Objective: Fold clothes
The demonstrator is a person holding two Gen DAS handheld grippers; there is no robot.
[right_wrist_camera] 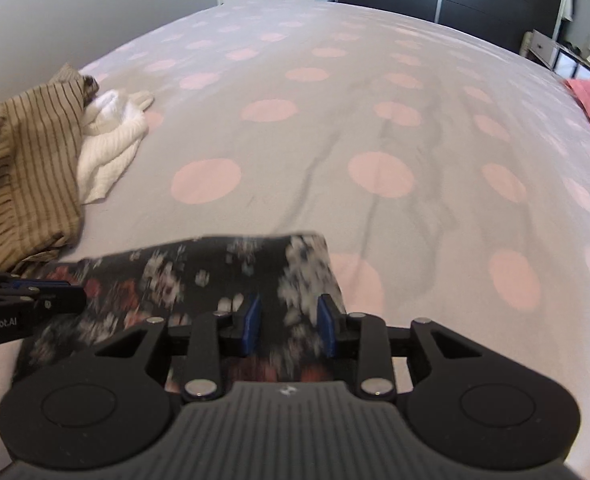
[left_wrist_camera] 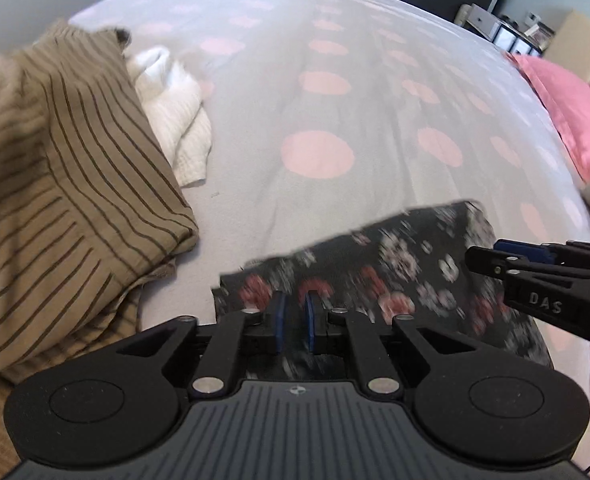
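Landmark: the dark floral garment (left_wrist_camera: 395, 264), laid on a grey bedspread with pink dots (left_wrist_camera: 315, 92); its far edge is seen as a fairly straight line.
Left gripper (left_wrist_camera: 295, 320): held over the garment's near left part; the blue pads are drawn narrow, with only a slim gap between them. Whether cloth is pinched there cannot be told, as the fabric is blurred.
Right gripper (right_wrist_camera: 289, 326): held over the garment's near right part; the jaws are set partly apart, and floral cloth is seen in the gap between the pads. Contact of the pads with the cloth cannot be confirmed.
Striped brown garment (left_wrist_camera: 67, 184): heaped to the left of the floral garment, near its left corner.
White knit garment (left_wrist_camera: 175, 116): lying beyond the floral garment to the left, partly tucked under the striped heap.
Pink pillow (left_wrist_camera: 563, 108): placed well beyond the floral garment to the right, at the bed's edge.
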